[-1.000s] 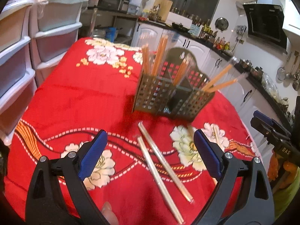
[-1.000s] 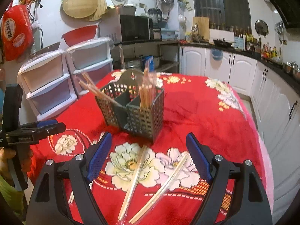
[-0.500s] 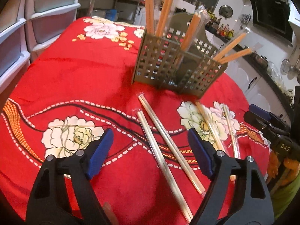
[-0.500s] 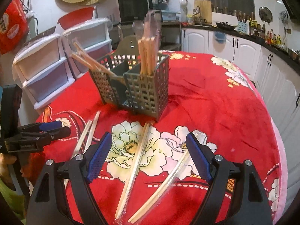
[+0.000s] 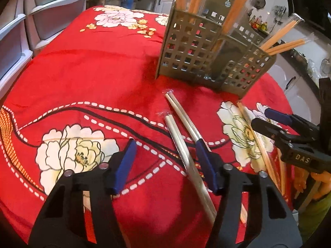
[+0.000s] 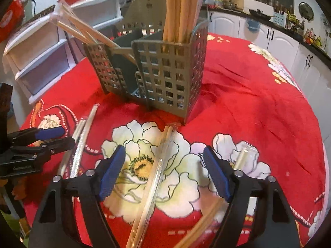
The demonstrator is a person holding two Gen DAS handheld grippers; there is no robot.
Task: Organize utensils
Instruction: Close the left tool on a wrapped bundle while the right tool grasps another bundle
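A grey slotted utensil holder [image 5: 209, 53] [image 6: 157, 70] stands on the red flowered tablecloth [image 5: 82, 72] with several wrapped chopstick pairs upright in it. Two wrapped chopstick pairs [image 5: 182, 144] lie in front of it, between the fingers of my open left gripper [image 5: 167, 165], which hovers low over them. My right gripper [image 6: 163, 175] is open over another wrapped chopstick pair [image 6: 157, 169] on a white flower. A further pair [image 6: 244, 157] lies just right of its right finger. Each gripper shows in the other's view: the right one [image 5: 289, 132], the left one [image 6: 37, 142].
White plastic drawer units [image 5: 31, 20] [image 6: 51, 47] stand beside the table. Kitchen cabinets and a counter [image 6: 279, 33] run behind. The table edge curves away on the right [image 6: 322, 144].
Both grippers have moved forward and down toward the chopsticks on the cloth. The holder looms larger in both views. The left gripper's opening has narrowed.
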